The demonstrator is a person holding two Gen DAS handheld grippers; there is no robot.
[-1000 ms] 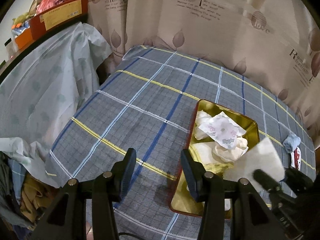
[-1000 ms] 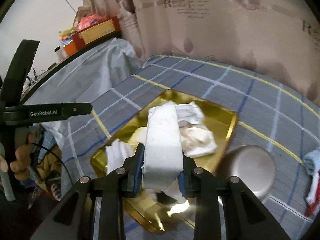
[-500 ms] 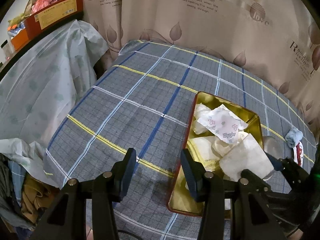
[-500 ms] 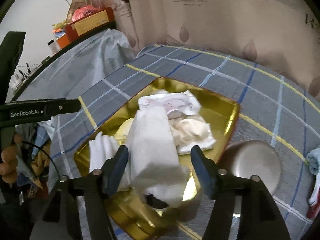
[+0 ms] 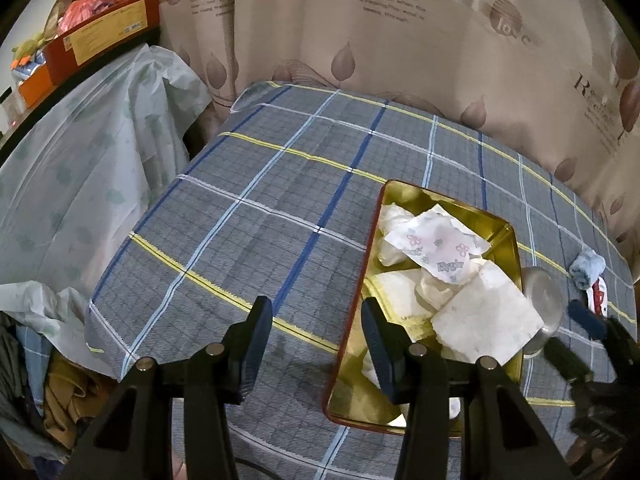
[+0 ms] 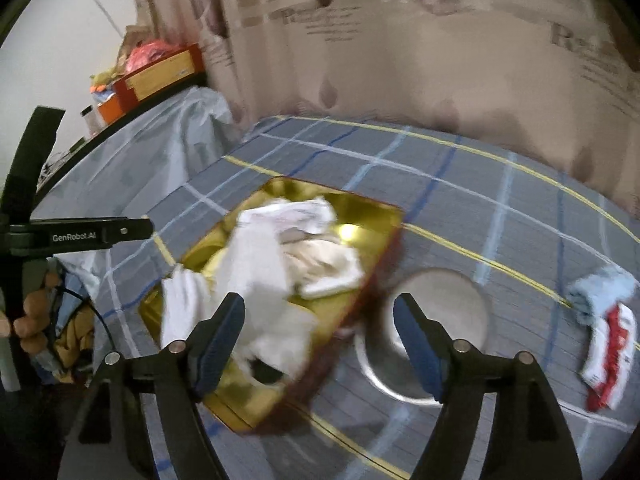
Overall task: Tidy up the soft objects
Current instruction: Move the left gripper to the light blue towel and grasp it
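A gold tray [image 5: 507,229] with a red rim sits on the plaid tablecloth and holds several white soft items. A white folded cloth [image 5: 486,322] lies at its near right corner, on top of the others; it also shows in the right wrist view [image 6: 256,280]. A floral-printed white packet [image 5: 436,246] lies further back. My right gripper [image 6: 320,336] is open and empty above the tray's right edge [image 6: 376,280]. My left gripper [image 5: 316,340] is open and empty, low over the cloth left of the tray. A light blue rolled cloth [image 6: 600,290] and a red-and-white item [image 6: 610,356] lie to the right.
A round metal lid [image 6: 434,330] lies right of the tray. A beige printed curtain [image 5: 400,60] hangs behind the table. A sheet-covered shelf [image 5: 80,168] with boxes stands at left. The other gripper's handle [image 6: 24,236] and a hand are at the left edge.
My right gripper opened and let go of the white folded cloth, which now lies in the tray. The gripper then drew back and to the right. My left gripper stayed open, nearly still.
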